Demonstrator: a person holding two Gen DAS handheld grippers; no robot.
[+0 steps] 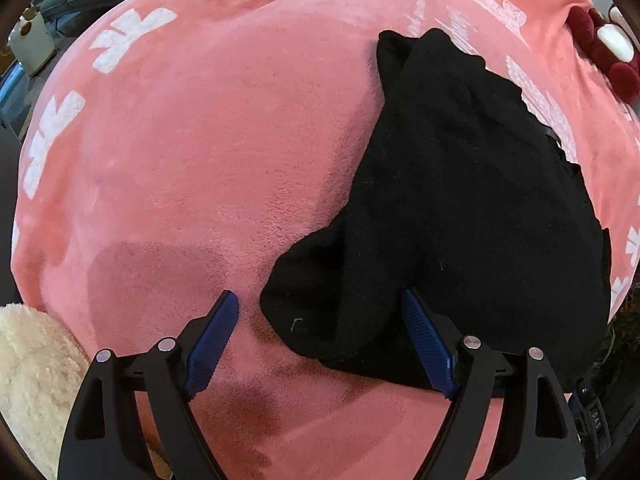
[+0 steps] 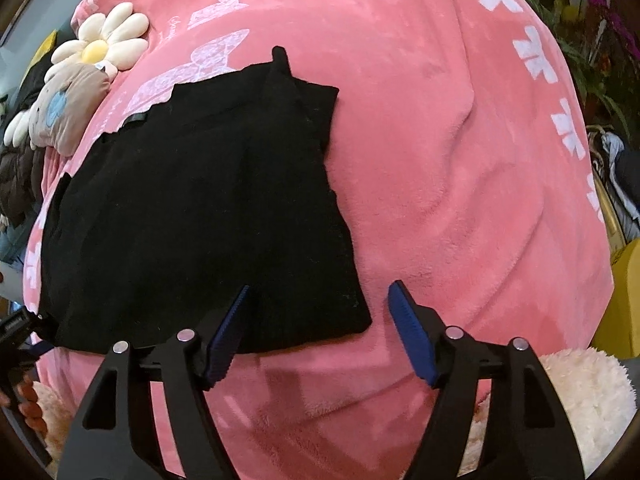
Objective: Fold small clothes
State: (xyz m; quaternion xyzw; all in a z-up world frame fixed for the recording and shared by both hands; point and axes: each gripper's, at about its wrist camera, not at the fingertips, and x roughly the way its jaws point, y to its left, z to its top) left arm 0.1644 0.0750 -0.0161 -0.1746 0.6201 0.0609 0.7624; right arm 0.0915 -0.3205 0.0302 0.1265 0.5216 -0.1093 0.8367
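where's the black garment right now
The black garment lies on the pink blanket, on the right of the left wrist view and the left of the right wrist view, its near edge between both open tools.

The left tool is spread wide, its blue-padded fingers far apart with nothing clamped between them. The right tool is likewise spread wide, its blue pads gripping nothing. At the right wrist view's lower left edge a black tool body shows.
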